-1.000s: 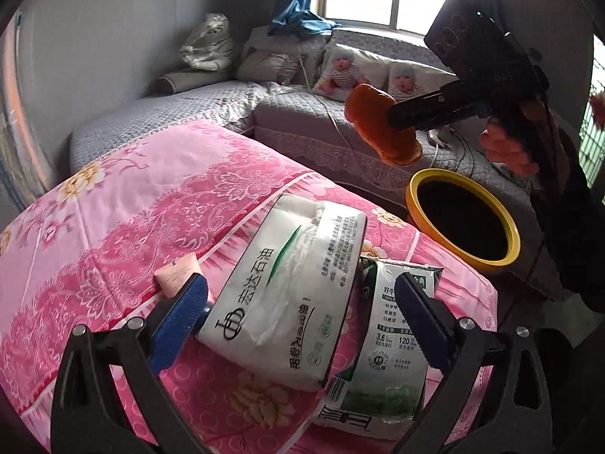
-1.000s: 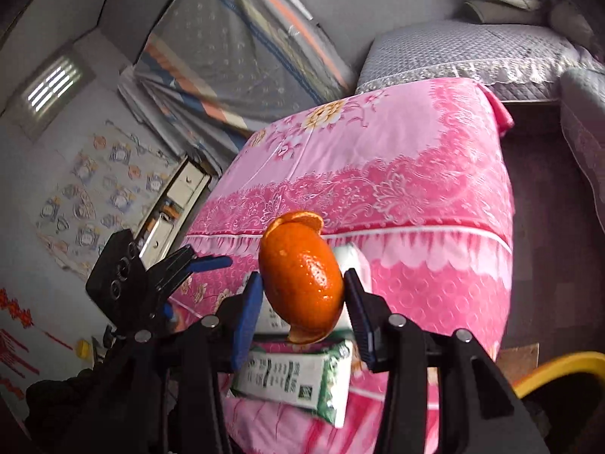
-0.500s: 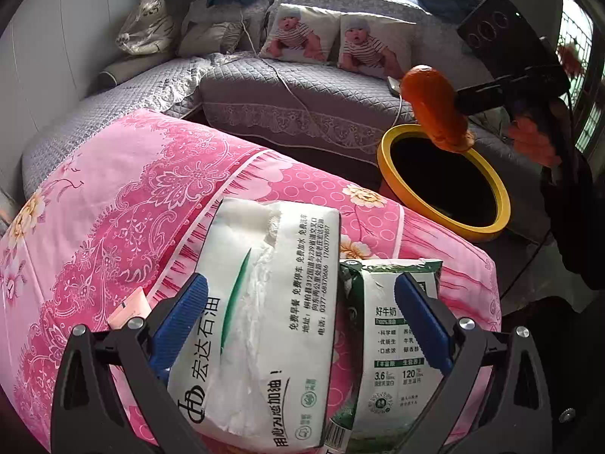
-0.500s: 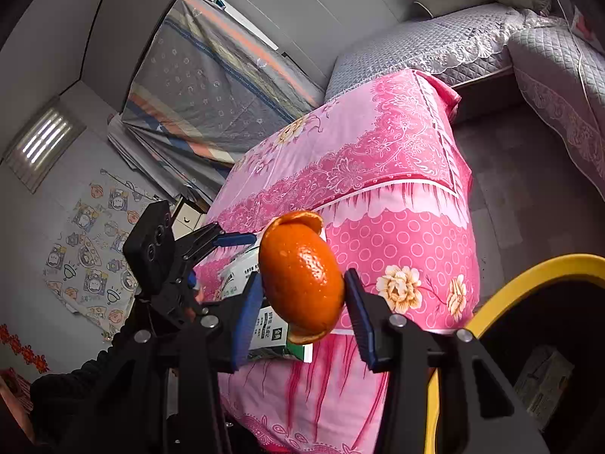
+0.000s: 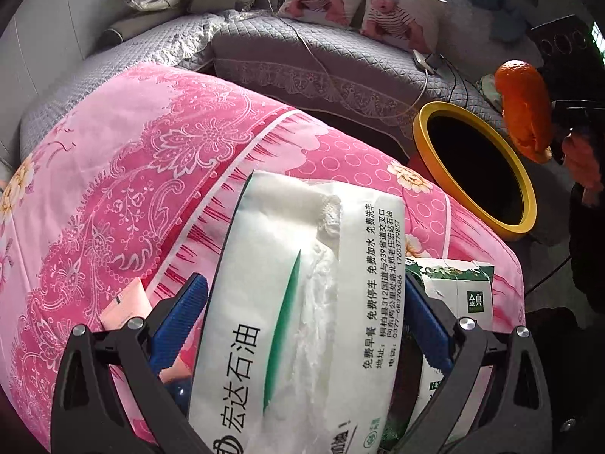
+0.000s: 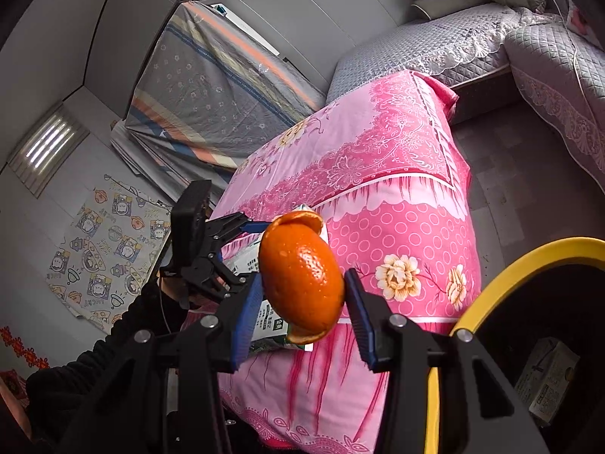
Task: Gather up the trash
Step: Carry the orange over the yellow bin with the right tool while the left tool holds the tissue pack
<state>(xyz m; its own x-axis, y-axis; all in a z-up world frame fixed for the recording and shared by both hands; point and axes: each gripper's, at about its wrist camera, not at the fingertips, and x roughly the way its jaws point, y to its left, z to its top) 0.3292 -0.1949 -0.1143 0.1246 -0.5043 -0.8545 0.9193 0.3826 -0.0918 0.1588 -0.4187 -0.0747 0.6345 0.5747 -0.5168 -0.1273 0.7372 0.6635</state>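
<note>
— While the left gripper (image 5: 302, 325) is straddling the white tissue pack (image 5: 302, 302) with its jaws spread wide, where is the peel sitting?

— The orange peel (image 5: 525, 109) is hanging just beside the yellow-rimmed bin (image 5: 423, 143), off the pink cloth (image 5: 151, 151).

— And from the other camera?

— The right gripper (image 6: 302, 295) is pinching the orange peel (image 6: 302, 280) between its blue pads, with the bin's rim (image 6: 510, 276) curving to the lower right and a carton (image 6: 548, 378) lying inside.

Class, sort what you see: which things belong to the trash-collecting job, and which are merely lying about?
Job: orange peel in right tool; yellow-rimmed bin; tissue pack between left tool fingers; milk carton.
Lying about: baby-print cushions; grey sofa; pink cloth.
</note>
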